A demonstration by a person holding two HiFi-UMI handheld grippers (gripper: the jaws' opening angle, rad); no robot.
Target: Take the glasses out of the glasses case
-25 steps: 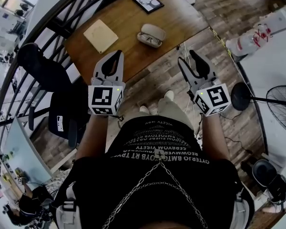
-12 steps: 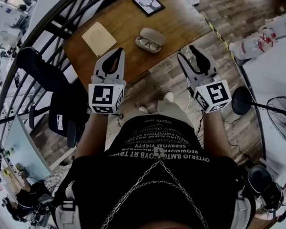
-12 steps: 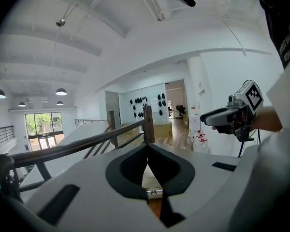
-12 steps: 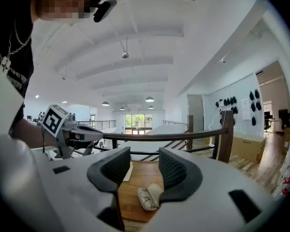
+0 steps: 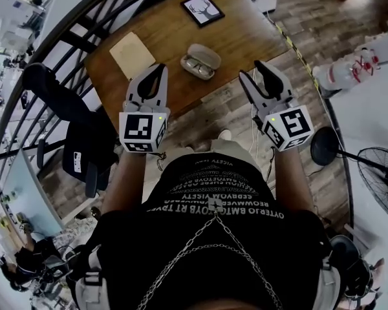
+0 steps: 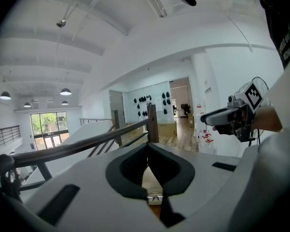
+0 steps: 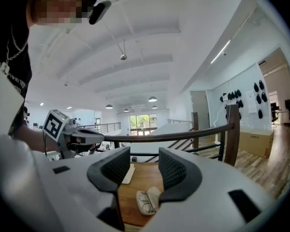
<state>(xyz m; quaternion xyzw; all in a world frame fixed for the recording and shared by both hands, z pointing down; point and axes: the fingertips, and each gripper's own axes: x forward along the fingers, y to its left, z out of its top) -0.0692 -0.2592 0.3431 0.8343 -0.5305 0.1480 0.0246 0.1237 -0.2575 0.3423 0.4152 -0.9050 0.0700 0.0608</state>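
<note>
An open light-grey glasses case (image 5: 200, 61) lies on the wooden table (image 5: 246, 31), with the glasses (image 5: 194, 64) resting in its lower half. Both grippers hover short of the table's near edge and touch nothing. My left gripper (image 5: 160, 68) is shut and empty, to the case's lower left. My right gripper (image 5: 254, 77) is open and empty, to the case's lower right. In the right gripper view the case (image 7: 154, 193) and glasses (image 7: 145, 203) show between the jaws, well ahead. In the left gripper view (image 6: 148, 149) only a sliver of the glasses (image 6: 154, 196) shows.
A framed picture (image 5: 202, 9) and a beige pad (image 5: 132, 55) also lie on the table. A dark railing (image 5: 58, 50) runs along the left, with a black chair (image 5: 84, 141) beside it. A standing fan (image 5: 381, 166) is at the right.
The table and case sit lower in the head view, nearer to both grippers. The right gripper has edged forward and to the left. Jaw states are unchanged.
</note>
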